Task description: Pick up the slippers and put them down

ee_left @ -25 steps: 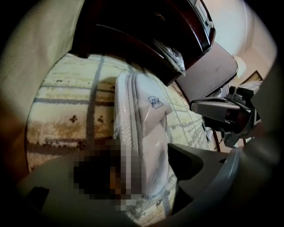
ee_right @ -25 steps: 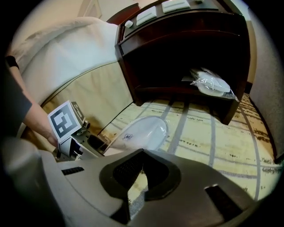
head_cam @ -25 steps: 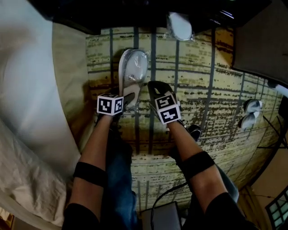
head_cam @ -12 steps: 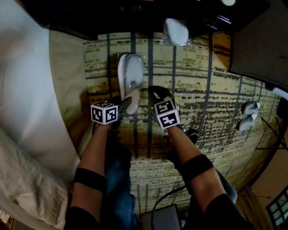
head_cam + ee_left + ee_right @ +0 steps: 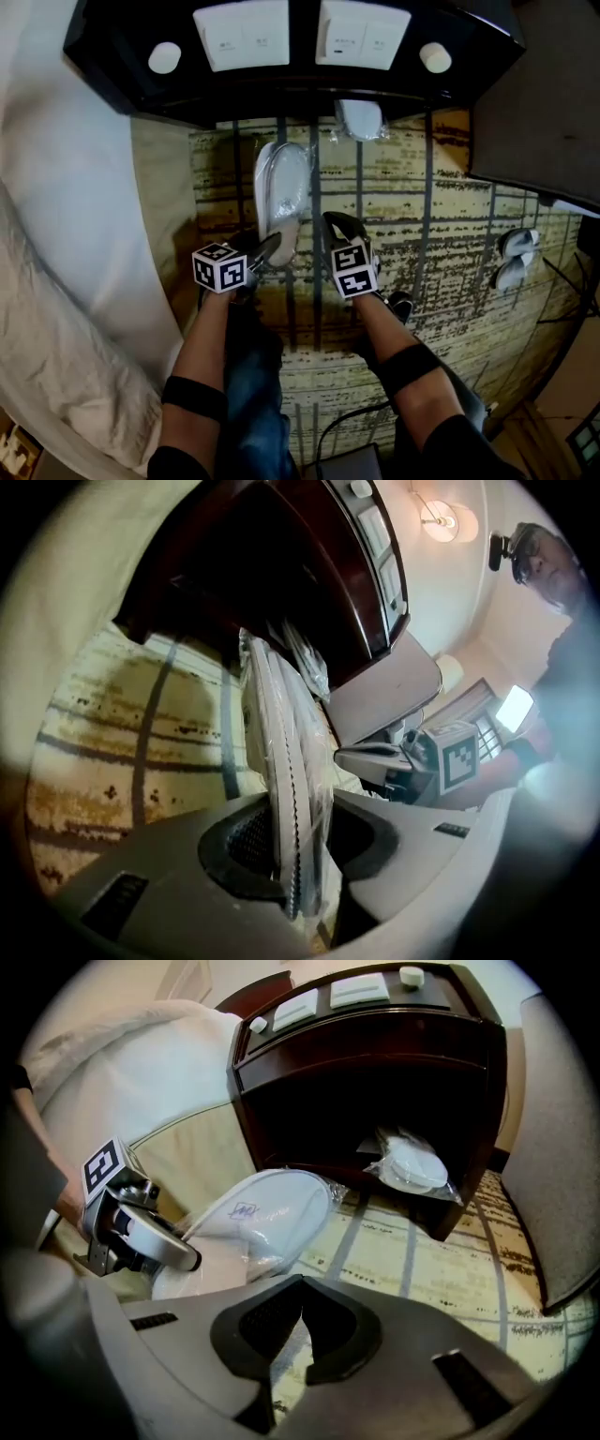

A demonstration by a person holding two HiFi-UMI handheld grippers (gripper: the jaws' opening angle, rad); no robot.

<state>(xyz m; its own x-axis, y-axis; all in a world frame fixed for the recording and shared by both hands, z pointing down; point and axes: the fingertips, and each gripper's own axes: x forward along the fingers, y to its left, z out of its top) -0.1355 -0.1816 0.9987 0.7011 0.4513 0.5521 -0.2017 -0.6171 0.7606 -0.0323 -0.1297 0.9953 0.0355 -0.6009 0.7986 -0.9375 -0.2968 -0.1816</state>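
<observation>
A pair of white slippers in clear wrap (image 5: 281,187) hangs heel-first from my left gripper (image 5: 266,249), raised off the patterned carpet (image 5: 441,216). In the left gripper view the pack (image 5: 275,733) stands edgewise between the jaws (image 5: 291,832), whose pads press on it. My right gripper (image 5: 340,222) hovers just to the right of the pack, shut with nothing in it (image 5: 300,1321). From the right gripper view the pack (image 5: 267,1206) and the left gripper (image 5: 187,1258) show at left. A second wrapped pack (image 5: 361,119) (image 5: 412,1166) lies in the opening under the nightstand.
A dark nightstand (image 5: 281,89) (image 5: 375,1049) with switch panels on top stands ahead. The white bed (image 5: 75,234) runs along the left. A dark panel (image 5: 539,94) fills the upper right, and two small white objects (image 5: 516,251) lie on the carpet at right.
The left gripper's jaws have closed on the heel end of the slipper pack and lifted it off the carpet. The view has tilted up, bringing the nightstand top into sight. The right gripper shifted slightly.
</observation>
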